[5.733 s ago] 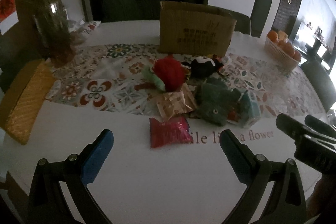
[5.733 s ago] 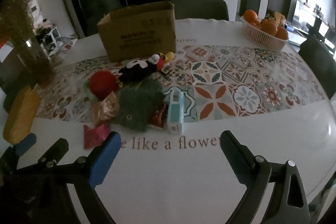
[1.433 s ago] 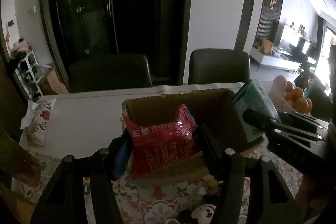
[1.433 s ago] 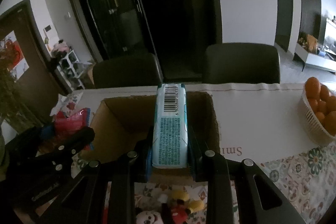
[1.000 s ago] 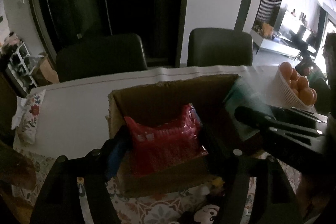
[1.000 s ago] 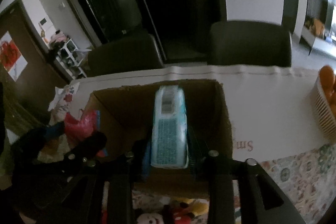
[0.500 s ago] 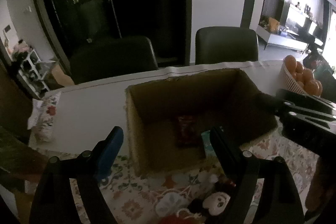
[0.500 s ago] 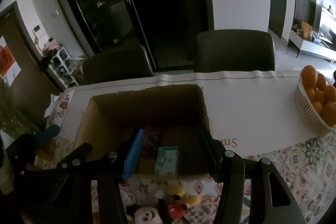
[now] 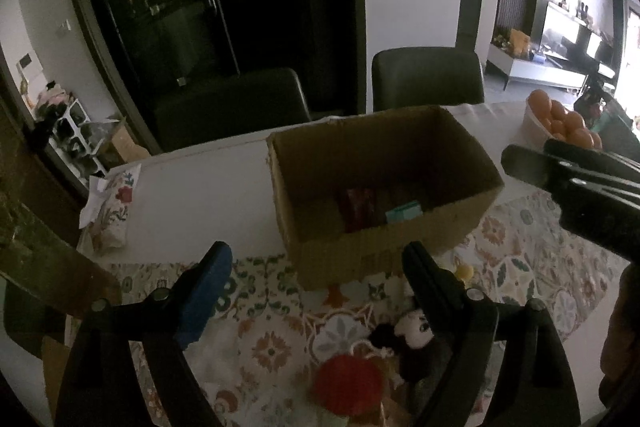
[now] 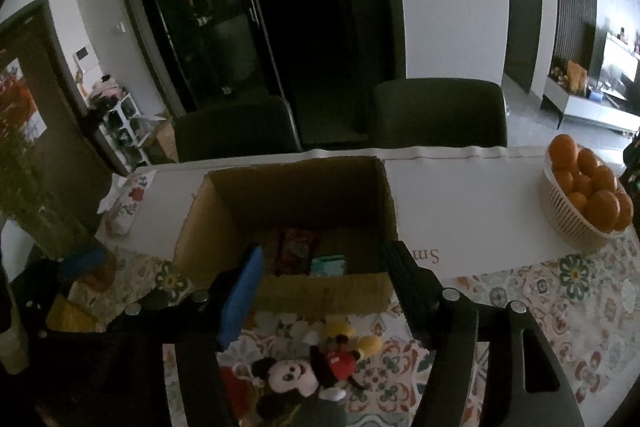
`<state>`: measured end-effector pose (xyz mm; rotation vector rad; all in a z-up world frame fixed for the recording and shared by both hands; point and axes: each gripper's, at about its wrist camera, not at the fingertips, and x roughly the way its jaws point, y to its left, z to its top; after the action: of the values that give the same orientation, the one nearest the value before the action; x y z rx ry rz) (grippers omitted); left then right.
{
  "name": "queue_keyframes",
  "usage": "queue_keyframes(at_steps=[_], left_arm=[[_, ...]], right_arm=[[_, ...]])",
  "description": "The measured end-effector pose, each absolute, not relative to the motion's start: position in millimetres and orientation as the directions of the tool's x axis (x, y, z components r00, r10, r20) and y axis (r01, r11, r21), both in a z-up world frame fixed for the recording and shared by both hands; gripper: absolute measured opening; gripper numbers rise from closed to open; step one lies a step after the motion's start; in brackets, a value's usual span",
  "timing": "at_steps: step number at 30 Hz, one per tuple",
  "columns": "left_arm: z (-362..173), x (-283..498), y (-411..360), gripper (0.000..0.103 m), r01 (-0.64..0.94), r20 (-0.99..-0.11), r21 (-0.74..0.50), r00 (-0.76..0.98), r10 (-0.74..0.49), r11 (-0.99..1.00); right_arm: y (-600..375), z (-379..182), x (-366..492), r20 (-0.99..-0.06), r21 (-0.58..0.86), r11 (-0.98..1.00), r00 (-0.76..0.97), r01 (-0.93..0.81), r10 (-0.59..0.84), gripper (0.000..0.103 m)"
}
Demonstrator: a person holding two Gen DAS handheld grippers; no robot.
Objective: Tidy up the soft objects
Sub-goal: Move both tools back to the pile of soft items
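Note:
An open cardboard box point(image 9: 384, 239) stands on the table; it also shows in the right wrist view point(image 10: 320, 291). Inside lie a red packet point(image 9: 358, 209) and a teal tissue pack point(image 9: 404, 211), also seen in the right wrist view as the red packet point(image 10: 296, 247) and teal pack point(image 10: 328, 265). My left gripper point(image 9: 316, 269) is open and empty, in front of the box. My right gripper point(image 10: 324, 269) is open and empty over the box's near wall. A Mickey Mouse plush point(image 10: 316, 367) and a red ball point(image 9: 346, 385) lie on the patterned runner below.
A basket of oranges point(image 10: 584, 199) stands at the right. A floral tissue pack point(image 9: 114, 211) lies at the left. Two dark chairs point(image 10: 436, 115) stand behind the table. The right gripper's body point(image 9: 580, 187) shows at the right of the left wrist view.
Both grippers opened and dropped the red packet and teal pack into the box, then drew back toward me; the plush and red ball came into view.

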<state>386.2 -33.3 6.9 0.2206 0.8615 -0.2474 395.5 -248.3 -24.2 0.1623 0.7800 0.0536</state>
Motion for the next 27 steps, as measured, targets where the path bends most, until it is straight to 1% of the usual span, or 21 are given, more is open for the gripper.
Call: queue_keyframes(at_steps=[8,21,27], left_arm=[[3,357,-21,0.088,0.314,-0.777,0.079,0.615,-0.139,0.946],[-23,315,-9,0.088,0.349,-0.782,0.117,0.610,-0.131,0.930],[-42,302,-6,0.088,0.385,-0.794,0.114,0.590,-0.149,0.916]], right_arm=[[-238,-27,370,-0.697,0.186,0.983,0.705,0.007,0.127,0.066],[-229,-61,331,-0.711,0.263,0.964,0.685,0.047,0.160,0.066],[-224,-79,320,-0.716,0.296,0.954,0.671,0.045,0.191,0.066]])
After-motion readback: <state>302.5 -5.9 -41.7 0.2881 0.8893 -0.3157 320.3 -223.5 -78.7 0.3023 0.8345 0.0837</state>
